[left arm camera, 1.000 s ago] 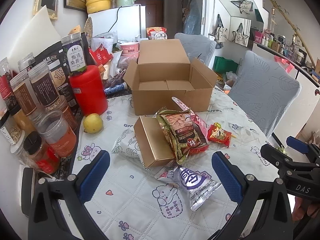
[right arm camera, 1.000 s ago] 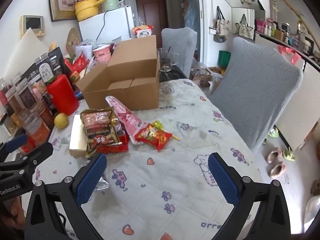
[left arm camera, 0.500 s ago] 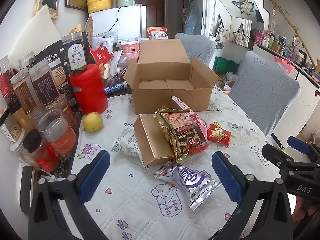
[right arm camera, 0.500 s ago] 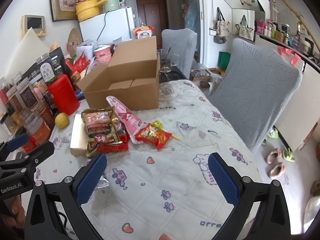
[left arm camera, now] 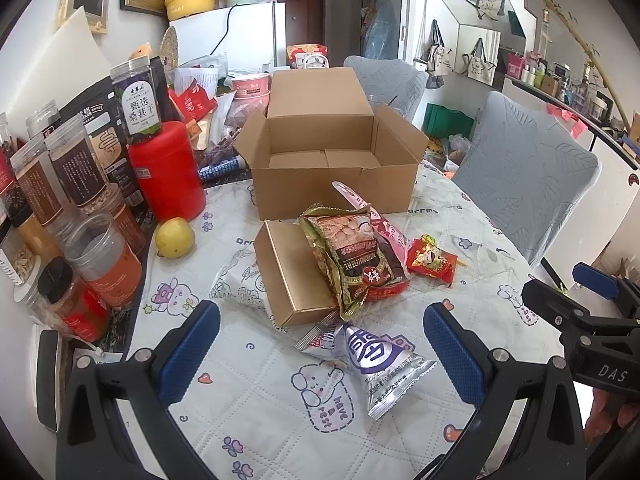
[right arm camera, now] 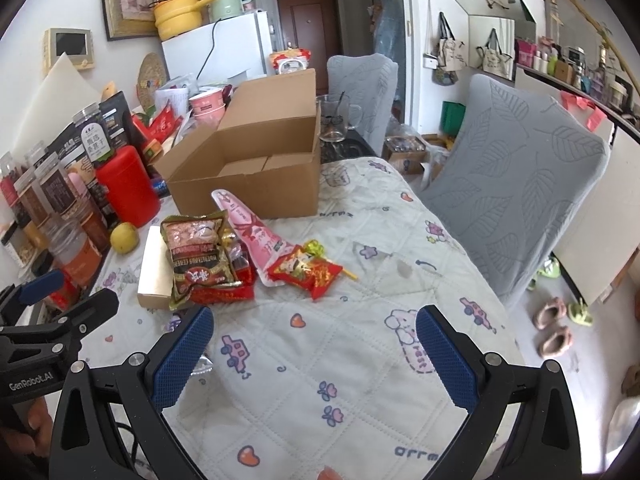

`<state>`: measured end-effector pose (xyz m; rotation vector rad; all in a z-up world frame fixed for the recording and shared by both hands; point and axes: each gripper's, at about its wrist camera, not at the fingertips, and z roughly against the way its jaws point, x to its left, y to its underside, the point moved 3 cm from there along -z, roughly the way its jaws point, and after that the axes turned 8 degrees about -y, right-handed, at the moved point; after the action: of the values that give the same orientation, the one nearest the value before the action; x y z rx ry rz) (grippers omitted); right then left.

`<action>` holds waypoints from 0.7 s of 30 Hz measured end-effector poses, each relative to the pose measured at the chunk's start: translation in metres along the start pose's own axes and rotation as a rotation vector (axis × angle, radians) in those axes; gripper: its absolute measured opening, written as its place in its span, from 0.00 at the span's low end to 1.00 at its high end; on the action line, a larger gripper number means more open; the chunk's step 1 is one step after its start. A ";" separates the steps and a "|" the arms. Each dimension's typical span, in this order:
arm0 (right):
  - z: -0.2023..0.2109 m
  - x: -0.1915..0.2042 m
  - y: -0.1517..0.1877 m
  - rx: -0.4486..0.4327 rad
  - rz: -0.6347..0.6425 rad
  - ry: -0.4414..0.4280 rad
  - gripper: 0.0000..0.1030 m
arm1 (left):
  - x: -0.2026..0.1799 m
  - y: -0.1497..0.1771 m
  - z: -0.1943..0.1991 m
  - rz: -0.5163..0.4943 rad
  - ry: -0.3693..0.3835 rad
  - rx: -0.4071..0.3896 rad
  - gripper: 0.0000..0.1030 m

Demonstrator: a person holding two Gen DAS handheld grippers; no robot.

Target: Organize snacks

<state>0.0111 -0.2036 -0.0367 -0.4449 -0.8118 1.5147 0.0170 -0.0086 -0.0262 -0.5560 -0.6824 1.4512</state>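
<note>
2 grippers, both with jaws wide apart and holding nothing: left gripper point(left arm camera: 320, 340) hovers low over the silver packet point(left arm camera: 374, 356), right gripper point(right arm camera: 314, 340) over bare table point(right arm camera: 360, 380) short of the pile. 1 cardboard box point(left arm camera: 332, 164) stands flaps-up and looks empty behind the snacks, likely the place they go. Loose snacks bunched in front of it: 1 gold box point(left arm camera: 290, 272), 1 brown cereal bag point(left arm camera: 348, 256) leaning on it, 1 pink pouch point(right arm camera: 250, 220), 1 red packet point(right arm camera: 308, 270), plus the silver packet nearest. Nothing packed yet.
</note>
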 end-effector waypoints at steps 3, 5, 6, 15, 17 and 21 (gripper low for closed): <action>-0.001 -0.001 -0.001 0.001 0.002 -0.003 1.00 | -0.002 -0.002 0.002 -0.007 0.002 -0.004 1.00; -0.002 -0.001 -0.002 0.003 0.003 -0.007 1.00 | -0.003 -0.003 0.002 -0.012 0.001 -0.006 1.00; -0.003 -0.002 -0.002 0.006 0.002 -0.008 1.00 | -0.003 -0.004 0.003 -0.013 0.001 -0.007 1.00; -0.007 -0.002 -0.002 0.007 0.003 -0.017 1.00 | -0.001 -0.008 0.005 -0.005 0.003 -0.019 1.00; -0.008 -0.002 -0.001 0.008 0.003 -0.016 1.00 | -0.001 -0.008 0.004 -0.007 0.005 -0.015 1.00; -0.008 -0.002 -0.001 0.009 0.002 -0.016 1.00 | -0.002 -0.007 0.003 -0.005 0.014 -0.010 1.00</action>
<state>0.0178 -0.2041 -0.0417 -0.4276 -0.8165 1.5245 0.0200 -0.0109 -0.0195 -0.5708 -0.6798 1.4392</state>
